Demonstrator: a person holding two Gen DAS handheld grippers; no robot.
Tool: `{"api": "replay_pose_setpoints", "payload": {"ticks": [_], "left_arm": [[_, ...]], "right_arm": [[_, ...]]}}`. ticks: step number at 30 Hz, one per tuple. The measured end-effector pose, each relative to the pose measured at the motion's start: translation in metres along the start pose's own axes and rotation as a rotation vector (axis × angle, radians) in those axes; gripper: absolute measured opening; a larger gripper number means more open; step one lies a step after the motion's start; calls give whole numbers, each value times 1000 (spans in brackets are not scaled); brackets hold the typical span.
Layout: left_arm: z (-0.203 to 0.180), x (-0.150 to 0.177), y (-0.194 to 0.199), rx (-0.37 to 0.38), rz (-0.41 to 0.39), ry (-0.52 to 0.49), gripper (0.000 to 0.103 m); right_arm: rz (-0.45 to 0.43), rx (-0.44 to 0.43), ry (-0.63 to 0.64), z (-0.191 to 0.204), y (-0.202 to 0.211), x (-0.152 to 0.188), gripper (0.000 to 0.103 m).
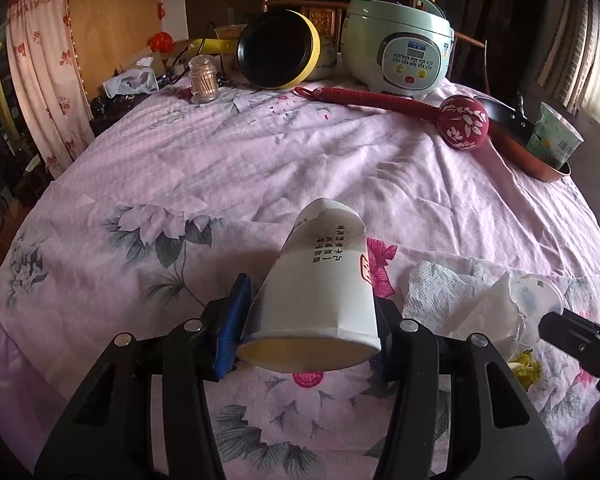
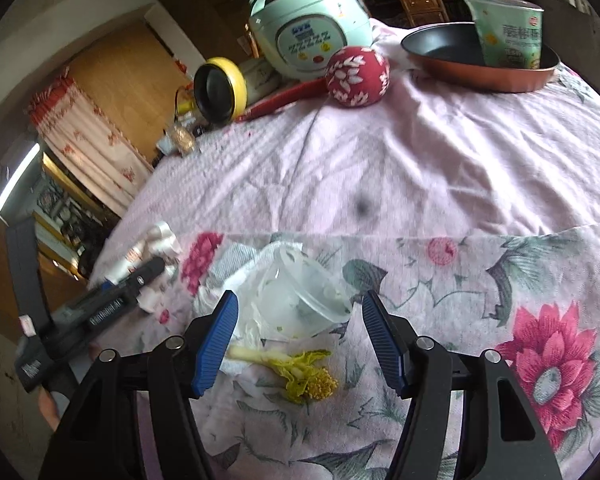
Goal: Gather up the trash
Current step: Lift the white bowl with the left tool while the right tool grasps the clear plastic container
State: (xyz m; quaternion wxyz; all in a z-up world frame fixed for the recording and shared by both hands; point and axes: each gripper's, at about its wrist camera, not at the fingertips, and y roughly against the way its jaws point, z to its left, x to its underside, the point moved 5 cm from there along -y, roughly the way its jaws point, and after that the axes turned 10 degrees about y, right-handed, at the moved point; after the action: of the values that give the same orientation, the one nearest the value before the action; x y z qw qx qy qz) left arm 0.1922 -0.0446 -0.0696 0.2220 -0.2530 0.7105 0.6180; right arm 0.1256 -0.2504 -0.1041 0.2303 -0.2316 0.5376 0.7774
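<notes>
My table wears a pink flowered cloth. At its far edge, around twelve o'clock, stands the pale green rice cooker, with the yellow-rimmed pan tipped on its side at eleven and the copper frying pan at two, a green cup standing in it. My left hand-held gripper pinches the white paper cup lying on its side, mouth toward me. My right hand-held gripper is spread wide around the clear plastic cup, not touching it; white tissue lies under it at ten o'clock, a yellow-green vegetable scrap just nearer me
</notes>
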Motion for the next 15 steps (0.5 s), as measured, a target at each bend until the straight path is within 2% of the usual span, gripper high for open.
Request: {"api": "replay_pose_setpoints", "payload": {"ticks": [2, 3, 4, 10, 13, 15], "left_arm": [[7, -3, -1, 5, 7, 27, 53], [10, -5, -2, 10, 12, 44, 53], [14, -6, -2, 13, 16, 59, 52], [25, -10, 0, 48, 19, 113, 42], [22, -11, 7, 81, 0, 109, 35], [20, -11, 11, 105, -8, 105, 34]], "right_arm": [[37, 34, 37, 4, -10, 4, 63], [49, 61, 50, 5, -14, 6, 54], [40, 85, 49, 4, -15, 7, 40], [-140, -17, 9, 2, 28, -9, 39], [-147, -38, -8, -1, 30, -12, 39], [-130, -41, -17, -3, 25, -11, 39]]}}
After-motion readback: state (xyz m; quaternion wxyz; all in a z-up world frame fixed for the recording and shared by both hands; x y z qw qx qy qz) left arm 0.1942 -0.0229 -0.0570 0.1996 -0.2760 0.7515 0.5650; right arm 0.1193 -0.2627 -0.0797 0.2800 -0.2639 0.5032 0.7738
